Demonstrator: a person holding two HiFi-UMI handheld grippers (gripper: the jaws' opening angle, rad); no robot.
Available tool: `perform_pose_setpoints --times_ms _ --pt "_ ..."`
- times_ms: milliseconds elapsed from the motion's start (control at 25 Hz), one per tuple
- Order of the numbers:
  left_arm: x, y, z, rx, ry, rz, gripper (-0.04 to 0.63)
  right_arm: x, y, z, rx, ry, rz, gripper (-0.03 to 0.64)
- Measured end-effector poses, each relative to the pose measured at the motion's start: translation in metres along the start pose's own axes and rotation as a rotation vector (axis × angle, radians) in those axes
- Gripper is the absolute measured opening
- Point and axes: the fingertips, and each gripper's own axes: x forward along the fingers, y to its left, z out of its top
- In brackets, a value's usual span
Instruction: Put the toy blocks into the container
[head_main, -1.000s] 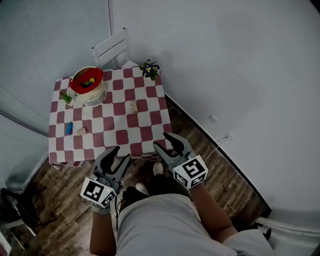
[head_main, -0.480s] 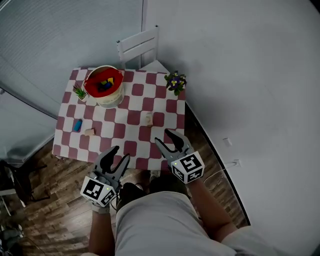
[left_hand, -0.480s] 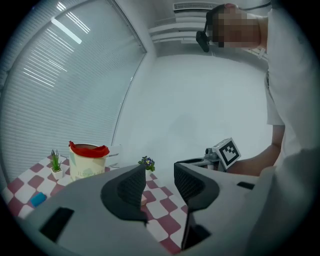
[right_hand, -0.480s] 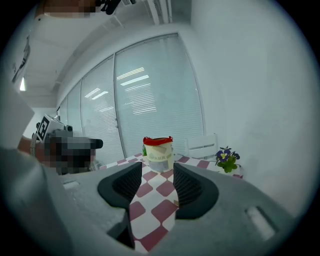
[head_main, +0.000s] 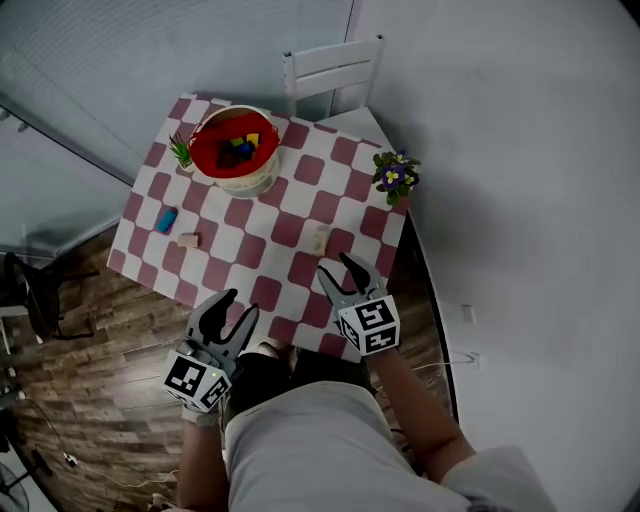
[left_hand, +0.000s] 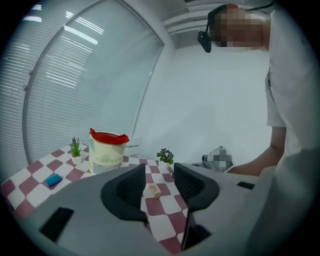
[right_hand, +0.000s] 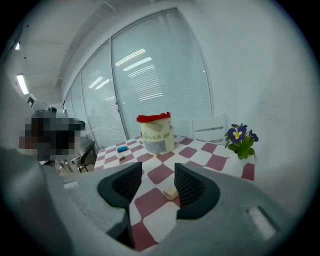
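A cream bucket with a red rim (head_main: 235, 150) stands at the far side of the checked table (head_main: 290, 270), with coloured blocks inside. On the cloth lie a blue block (head_main: 166, 219), a tan block (head_main: 189, 240) and another tan block (head_main: 320, 240). My right gripper (head_main: 338, 268) is open and empty over the table's near edge, just short of that second tan block (right_hand: 170, 193). My left gripper (head_main: 228, 305) is open and empty off the near edge. The same block (left_hand: 153, 190) shows through the left jaws, well beyond them.
A potted purple flower (head_main: 395, 175) sits at the table's right corner and a small green plant (head_main: 181, 152) beside the bucket. A white chair (head_main: 335, 70) stands behind the table. Wooden floor lies to the left, a white wall to the right.
Both grippers have come forward and down towards the table; the right one now reaches over its near edge by the tan block. The head view has swung, shifting the table rightwards.
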Motion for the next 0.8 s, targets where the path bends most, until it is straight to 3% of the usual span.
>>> perform_pose_setpoints --times_ms 320,800 --pt "-0.011 0.011 -0.025 -0.078 0.029 0.099 0.164 0.039 -0.018 -0.048 0.007 0.131 -0.023 0.201" --pt "-0.023 0.022 -0.053 -0.139 0.072 0.138 0.165 0.084 -0.034 -0.088 0.040 0.234 -0.095 0.201"
